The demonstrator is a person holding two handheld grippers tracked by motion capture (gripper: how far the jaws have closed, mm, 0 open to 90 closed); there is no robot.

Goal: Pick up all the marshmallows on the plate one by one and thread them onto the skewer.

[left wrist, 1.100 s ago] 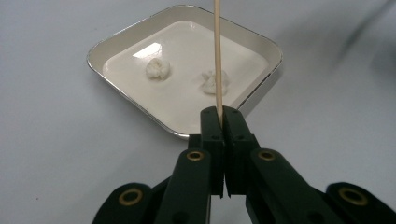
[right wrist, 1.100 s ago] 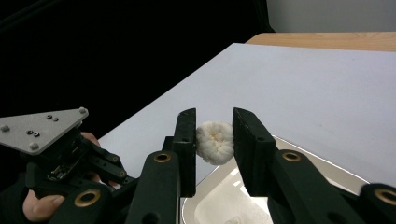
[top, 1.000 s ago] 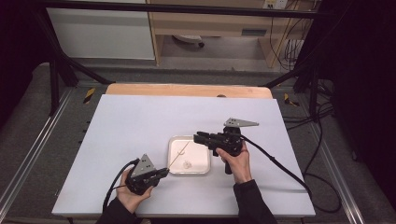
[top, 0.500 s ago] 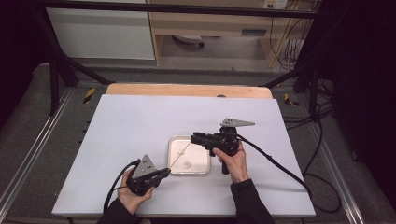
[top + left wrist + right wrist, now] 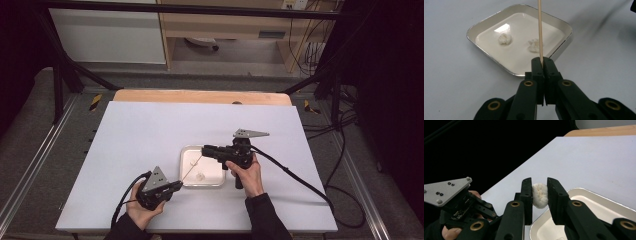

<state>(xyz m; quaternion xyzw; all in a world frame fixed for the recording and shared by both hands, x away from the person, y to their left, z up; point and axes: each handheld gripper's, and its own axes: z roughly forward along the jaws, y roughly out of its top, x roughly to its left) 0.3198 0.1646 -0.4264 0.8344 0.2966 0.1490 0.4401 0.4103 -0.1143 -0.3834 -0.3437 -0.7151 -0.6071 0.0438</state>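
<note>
My left gripper (image 5: 178, 185) (image 5: 541, 61) is shut on the base of a thin wooden skewer (image 5: 191, 169) (image 5: 539, 27), which slants up over a shallow white tray (image 5: 214, 167) (image 5: 486, 21). Two white puffy pieces (image 5: 505, 38) (image 5: 534, 45) lie in the tray. Above the tray's far left corner, my right gripper (image 5: 204, 150) (image 5: 539, 185) is shut on a third white puffy piece (image 5: 540, 195); its jaws have just closed a little tighter on it. That piece sits close to the skewer's upper tip; I cannot tell if they touch.
The tray rests on a white table sheet (image 5: 150, 130) with a wooden strip (image 5: 200, 96) along the far edge. Cables (image 5: 295, 175) trail right from the right gripper. In the right gripper view, the table's left edge meets dark space (image 5: 474, 150).
My right gripper has edged slightly left toward the skewer's tip with the white piece in it. The left gripper and skewer have stayed put.
</note>
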